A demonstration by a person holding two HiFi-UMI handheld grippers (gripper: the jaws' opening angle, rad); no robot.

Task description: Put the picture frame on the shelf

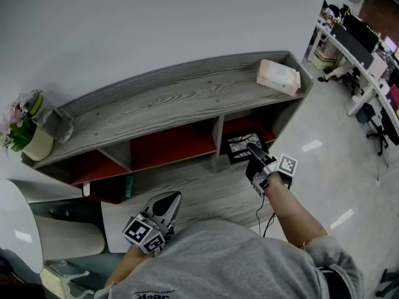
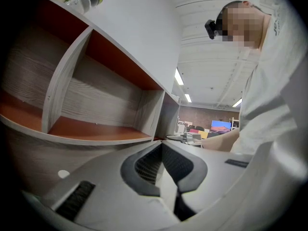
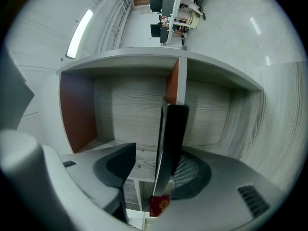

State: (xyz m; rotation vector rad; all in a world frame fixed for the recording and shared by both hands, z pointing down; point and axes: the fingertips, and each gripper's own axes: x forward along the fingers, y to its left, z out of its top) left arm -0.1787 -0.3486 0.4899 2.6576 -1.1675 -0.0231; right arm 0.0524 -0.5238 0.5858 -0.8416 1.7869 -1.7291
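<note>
Inside the lower right bay of the shelf (image 1: 168,101), the picture frame (image 3: 169,143) stands edge-on between the parted jaws of the right gripper (image 3: 160,163); the left gripper (image 2: 161,149), closed, is farther off.

the shelf (image 1: 174,98) is matt grey grained wood, smooth red inside, the picture frame (image 3: 171,143) smooth and dark.

Shelf (image 1: 168,104): long low unit, grey wood-grain top, three red-lined compartments under it. On top: beige pack (image 1: 278,76) at the right end, flower pot (image 1: 31,139) at the left end. Picture frame (image 1: 242,146) stands in the right compartment.
</note>
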